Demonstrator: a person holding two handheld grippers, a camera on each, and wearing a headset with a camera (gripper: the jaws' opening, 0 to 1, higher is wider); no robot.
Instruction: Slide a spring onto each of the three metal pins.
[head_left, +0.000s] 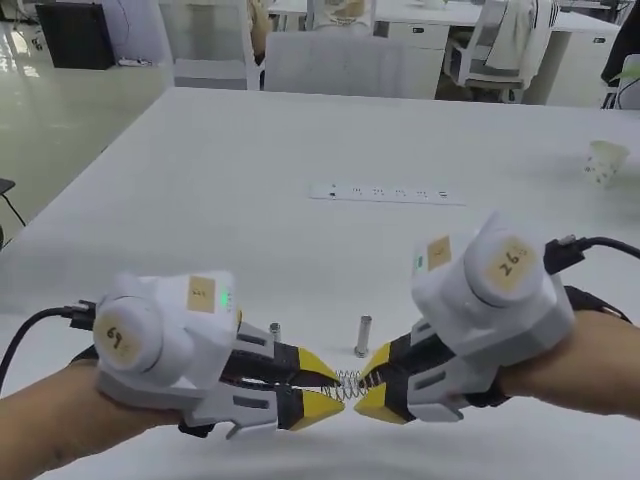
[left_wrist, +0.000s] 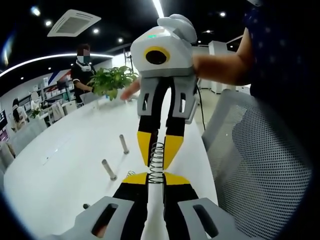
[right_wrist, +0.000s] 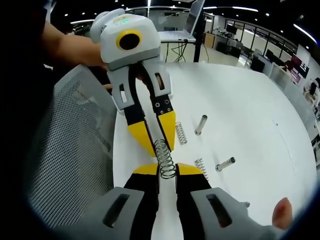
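A short steel spring (head_left: 348, 385) hangs level between the two grippers, just above the white table (head_left: 300, 230). My left gripper (head_left: 336, 390) is shut on one end and my right gripper (head_left: 364, 385) is shut on the other, their yellow tips facing each other. In the left gripper view the spring (left_wrist: 156, 159) runs from my own jaws up into the right gripper (left_wrist: 158, 156). Two upright metal pins (head_left: 363, 336) (head_left: 275, 330) stand just beyond the tips. The right gripper view shows pins (right_wrist: 201, 125) (right_wrist: 225, 163) and two loose springs (right_wrist: 181, 132) (right_wrist: 201, 167) lying beside them.
A white power strip (head_left: 388, 193) lies mid-table and a paper cup (head_left: 607, 162) stands at the far right. A grey mesh chair (left_wrist: 255, 150) is close to the table's near edge. A potted plant (left_wrist: 112, 80) and another person are across the table.
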